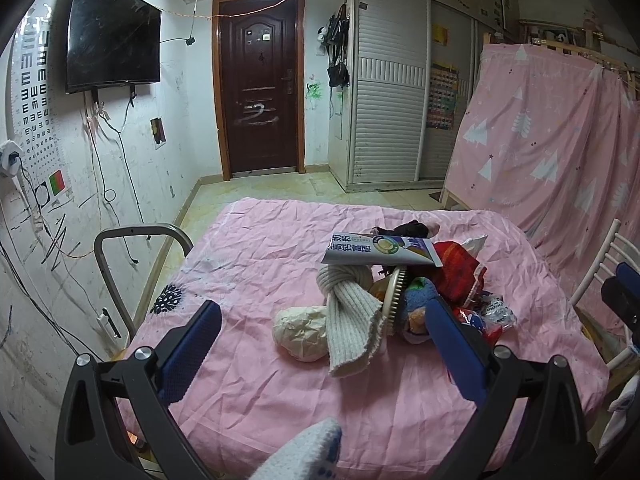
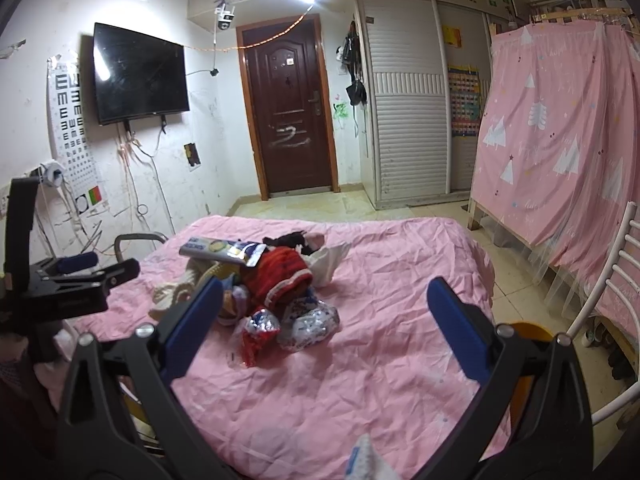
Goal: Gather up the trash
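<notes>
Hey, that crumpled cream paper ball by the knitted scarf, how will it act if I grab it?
The paper ball looks crumpled, so probably light and squashy under the left tool. Rounded, on wrinkled bedding, it may roll slightly. It touches the knitted scarf, which might shift.

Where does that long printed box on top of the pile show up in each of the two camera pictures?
Left wrist view: the long printed box lies right of centre, topping the pile, above the cream knitted sock.
Right wrist view: the box lies left of centre, at the pile's far left edge.
Shared landmark: the dark brown door on the far wall behind it.
</notes>
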